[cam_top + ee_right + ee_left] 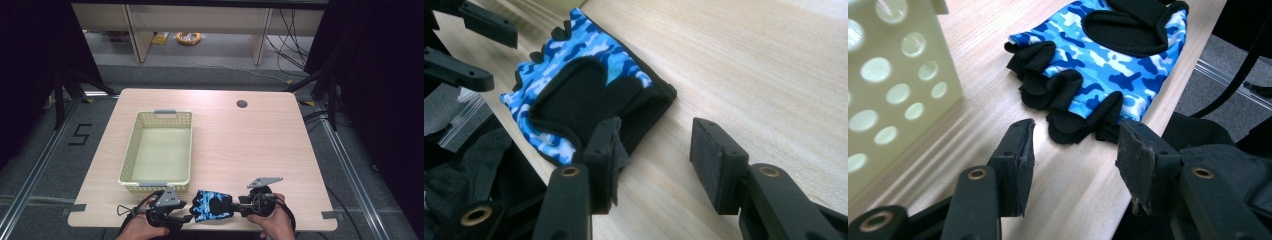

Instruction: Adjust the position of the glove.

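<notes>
The glove (213,205) lies at the surface's (260,145) near edge, between both gaping, empty hand-held grippers: left (1075,145), right (654,150). The basket (159,150) stands just beyond.

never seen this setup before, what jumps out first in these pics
The blue camouflage glove lies flat at the near edge of the wooden table, its stubby black finger ends toward the left tongs. Those and the right tongs sit open on either side of it, neither gripping it. Beyond the glove, on the table's left half, stands a pale yellow perforated basket with nothing inside.
</notes>
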`<state>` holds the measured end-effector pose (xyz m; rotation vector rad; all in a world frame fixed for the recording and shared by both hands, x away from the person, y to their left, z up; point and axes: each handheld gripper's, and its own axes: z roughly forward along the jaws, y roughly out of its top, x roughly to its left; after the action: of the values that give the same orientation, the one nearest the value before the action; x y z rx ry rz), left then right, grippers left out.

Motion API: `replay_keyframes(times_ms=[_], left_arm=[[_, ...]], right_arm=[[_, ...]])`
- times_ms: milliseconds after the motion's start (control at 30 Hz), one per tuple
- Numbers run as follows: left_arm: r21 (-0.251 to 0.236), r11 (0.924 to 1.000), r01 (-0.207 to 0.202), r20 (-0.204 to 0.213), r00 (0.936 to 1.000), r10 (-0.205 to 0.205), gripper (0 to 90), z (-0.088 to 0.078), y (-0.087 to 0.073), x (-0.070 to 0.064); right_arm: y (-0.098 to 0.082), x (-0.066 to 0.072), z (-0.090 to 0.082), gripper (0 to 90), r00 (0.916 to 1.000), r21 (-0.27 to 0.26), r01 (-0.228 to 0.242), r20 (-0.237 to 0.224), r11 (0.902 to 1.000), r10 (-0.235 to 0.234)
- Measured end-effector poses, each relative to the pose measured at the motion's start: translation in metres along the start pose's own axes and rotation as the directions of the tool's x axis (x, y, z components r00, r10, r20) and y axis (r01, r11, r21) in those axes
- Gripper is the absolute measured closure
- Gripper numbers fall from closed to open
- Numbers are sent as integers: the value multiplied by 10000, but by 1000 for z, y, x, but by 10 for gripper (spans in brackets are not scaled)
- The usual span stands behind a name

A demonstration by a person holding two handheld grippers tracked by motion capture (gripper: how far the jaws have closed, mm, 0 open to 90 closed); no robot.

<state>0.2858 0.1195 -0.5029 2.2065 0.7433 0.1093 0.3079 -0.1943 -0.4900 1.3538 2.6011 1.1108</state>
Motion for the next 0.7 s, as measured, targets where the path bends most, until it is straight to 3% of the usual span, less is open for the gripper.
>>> replay_keyframes(times_ms=[33,67,100,133,200,233,267,300,467,700], left_arm=[[-258,9995,172,-47,9998,-173,488,2,0,-1],[-152,9998,-117,-27,9999,116,487,2,2,1],[-114,9999,-27,-34,10000,26,489,2,2,1],[114,9994,-337,32,9994,337,491,2,2,3],[133,9989,-458,2,9990,458,505,5,3,4],[207,9988,-434,71,9990,432,511,7,4,3],[280,9965,-781,-12,9969,782,511,8,5,5],[252,9979,-593,77,9982,592,510,10,5,2],[565,9905,-1255,-70,9920,1261,523,19,8,2],[639,9838,-1673,-131,9856,1684,550,24,11,-2]], right_arm=[[0,0,1,554,9999,36,-84,-84,10000,84],[0,-3,1,551,9997,245,-79,-213,9997,84],[0,-2,2,549,9998,138,-166,-116,9998,168],[0,-3,2,549,9996,217,-161,-245,9996,167],[1,-3,4,545,9995,289,-99,-307,9995,108],[0,-2,6,545,9996,24,-207,-213,9998,208],[1,-3,6,544,9993,207,-83,-361,9998,91],[1,-3,6,544,9994,287,-108,-330,9995,118],[2,-3,8,545,9989,294,-212,-417,9993,224],[1,-4,12,573,9967,312,-341,-733,9989,363]])
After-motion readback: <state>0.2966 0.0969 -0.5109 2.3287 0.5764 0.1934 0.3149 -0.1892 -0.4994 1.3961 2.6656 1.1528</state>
